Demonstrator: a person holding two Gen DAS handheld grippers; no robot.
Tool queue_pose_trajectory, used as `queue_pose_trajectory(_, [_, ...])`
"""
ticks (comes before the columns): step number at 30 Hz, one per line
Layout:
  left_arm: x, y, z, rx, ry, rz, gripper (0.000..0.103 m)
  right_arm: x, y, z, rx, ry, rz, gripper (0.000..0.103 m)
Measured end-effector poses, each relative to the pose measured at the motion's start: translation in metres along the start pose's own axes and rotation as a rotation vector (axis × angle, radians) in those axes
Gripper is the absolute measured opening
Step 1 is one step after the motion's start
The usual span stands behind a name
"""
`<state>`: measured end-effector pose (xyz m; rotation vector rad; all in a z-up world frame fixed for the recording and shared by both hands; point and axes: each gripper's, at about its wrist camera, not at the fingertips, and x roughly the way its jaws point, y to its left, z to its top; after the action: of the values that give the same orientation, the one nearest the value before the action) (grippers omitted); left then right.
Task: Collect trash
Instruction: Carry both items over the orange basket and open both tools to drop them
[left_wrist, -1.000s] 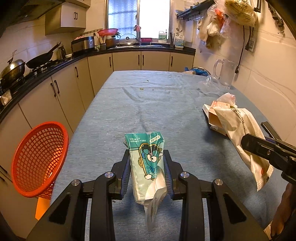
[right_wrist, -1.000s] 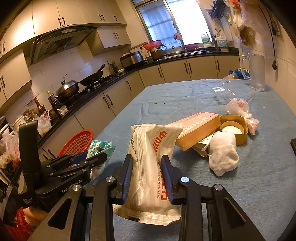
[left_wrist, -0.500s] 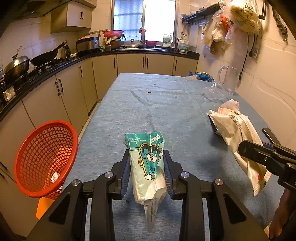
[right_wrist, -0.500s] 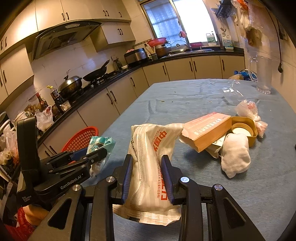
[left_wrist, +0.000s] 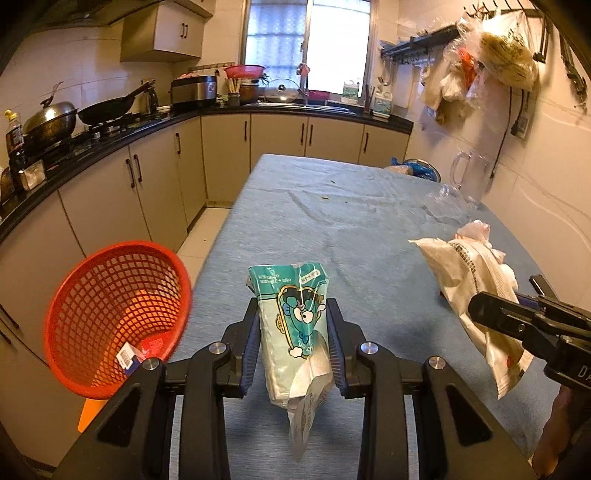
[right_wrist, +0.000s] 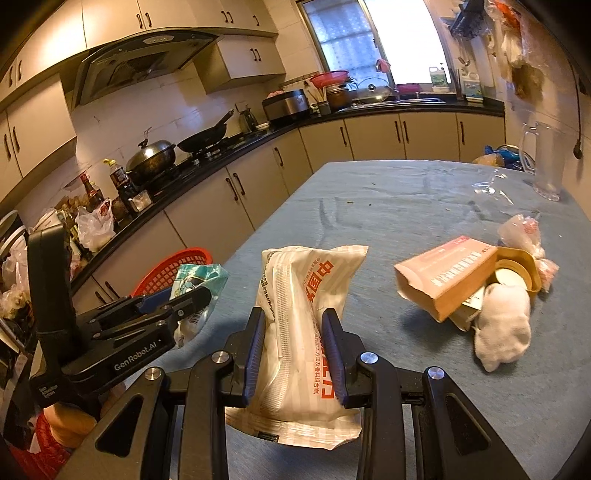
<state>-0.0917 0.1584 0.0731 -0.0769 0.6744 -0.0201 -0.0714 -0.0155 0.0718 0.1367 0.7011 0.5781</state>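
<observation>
- A pink box (right_wrist: 445, 278) and white cloth (right_wrist: 502, 325) are shown only in the right view.
- A teal packet (left_wrist: 291, 325) is clamped upright in the left gripper (left_wrist: 293, 345).
- A white bag (right_wrist: 306, 332) is clamped lengthwise in the right gripper (right_wrist: 295, 349).

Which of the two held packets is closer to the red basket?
The teal packet in the left hand-held gripper. It hangs right beside the red basket; the white packet in the right hand-held gripper is farther over the table.

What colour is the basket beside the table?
Red-orange mesh basket, clearest in the left wrist view.
</observation>
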Motion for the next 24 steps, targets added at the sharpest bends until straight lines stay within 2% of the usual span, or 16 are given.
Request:
queue_pose_trajectory(6, [-0.012, 0.028, 0.007, -0.047, -0.033, 0.036, 0.032, 0.013, 0.008, 0.008, 0.011, 0.027, 0.045, 0.034])
queue_pose_trajectory(15, [-0.029, 0.097, 0.016, -0.148, -0.074, 0.133, 0.032, 0.042, 0.044, 0.026, -0.018, 0.078, 0.147, 0.034])
queue_pose_trajectory(24, [-0.027, 0.158, 0.009, -0.237, -0.059, 0.208, 0.032, 0.09, 0.094, 0.045, -0.035, 0.162, 0.267, 0.034])
